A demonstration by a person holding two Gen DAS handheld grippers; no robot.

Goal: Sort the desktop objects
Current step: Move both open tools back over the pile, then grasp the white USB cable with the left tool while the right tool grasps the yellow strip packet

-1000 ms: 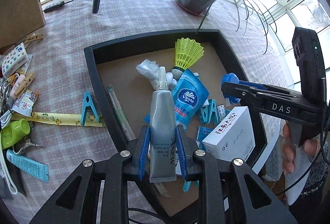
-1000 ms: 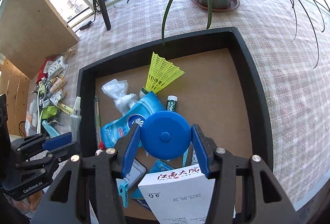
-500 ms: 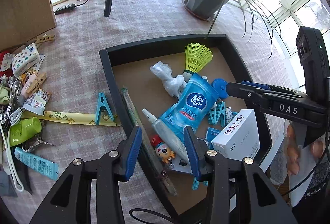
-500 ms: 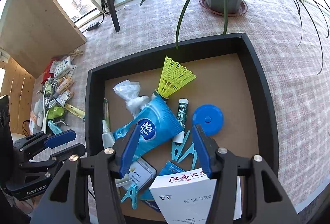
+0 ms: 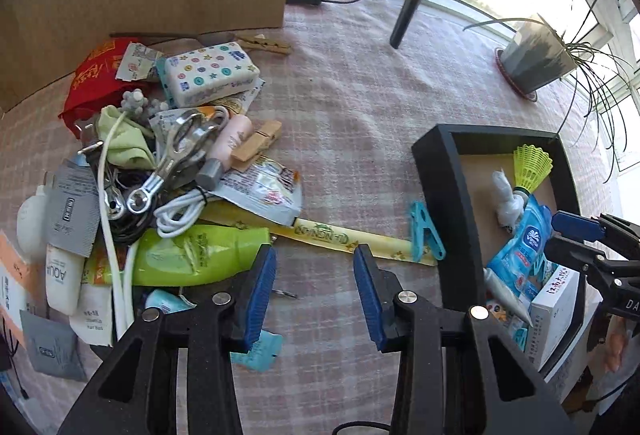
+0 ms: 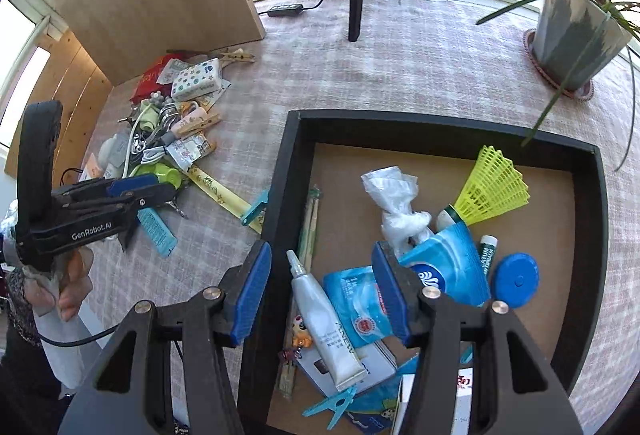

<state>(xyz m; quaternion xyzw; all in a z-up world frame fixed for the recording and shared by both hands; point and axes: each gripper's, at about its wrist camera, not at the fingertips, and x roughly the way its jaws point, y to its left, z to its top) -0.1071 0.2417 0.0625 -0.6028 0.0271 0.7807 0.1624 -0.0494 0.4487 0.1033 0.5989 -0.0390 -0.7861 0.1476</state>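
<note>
Tongs [image 6: 322, 291] unclenched over tube [image 6: 326, 319], nozzle seemingly toward tray's [image 6: 286, 163] far wall.

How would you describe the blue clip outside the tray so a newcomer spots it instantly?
Start at the black tray on the checked tablecloth. Just outside its left wall, a teal clothespin lies on the end of a long yellow sachet. The other blue clips are all inside the tray.

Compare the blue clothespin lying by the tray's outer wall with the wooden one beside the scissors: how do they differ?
The blue clothespin is plastic and lies alone on the cloth, close to the tray. The wooden clothespin is tan, bulkier, and sits at the edge of the clutter pile, against a pink tube. Both lie flat outside the tray.
</note>
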